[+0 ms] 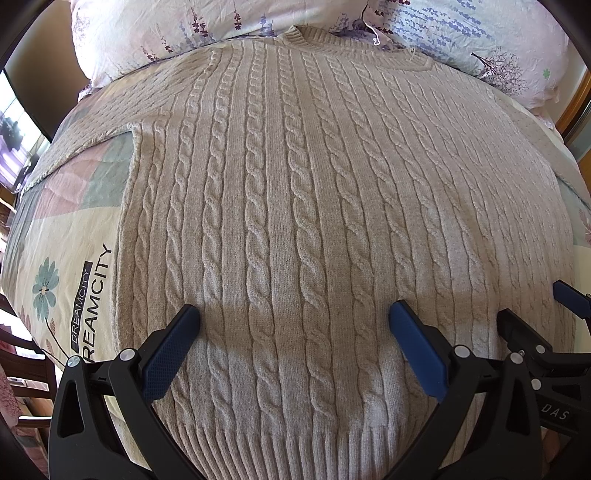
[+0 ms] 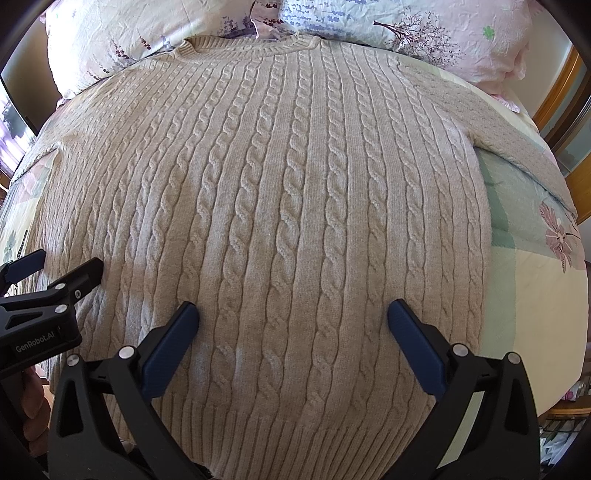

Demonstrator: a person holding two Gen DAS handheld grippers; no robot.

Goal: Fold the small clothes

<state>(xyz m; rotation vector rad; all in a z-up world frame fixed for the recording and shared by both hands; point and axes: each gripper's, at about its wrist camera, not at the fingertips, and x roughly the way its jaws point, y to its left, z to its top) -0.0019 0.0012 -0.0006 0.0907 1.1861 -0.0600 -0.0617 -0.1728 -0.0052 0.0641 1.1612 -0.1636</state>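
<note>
sweater (image 1: 295, 206), beige and cable-knit, lies flat and face up across the middle of the quilt (image 1: 66, 258), its ribbed collar (image 2: 247, 46) touching the pillows (image 2: 129, 33) at the head edge and its ribbed hem (image 1: 280, 443) at the near edge of the bed. one sleeve (image 1: 88, 133) runs out toward the left edge of the quilt, the other sleeve (image 2: 524, 147) toward the right edge. the quilt is a patchwork of pale yellow, green and pink with printed flowers and the word "dreamcity" beside the sweater's left side. the floral pillows lie side by side along the head edge. the left gripper (image 1: 293, 321) hovers over the lower part of the sweater near the hem, its blue-padded fingers (image 1: 170, 354) spread wide and holding nothing. the right gripper (image 2: 293, 321) hangs just beside it, over the lower right part of the sweater, its fingers (image 2: 415, 347) likewise spread wide with nothing between them.
</note>
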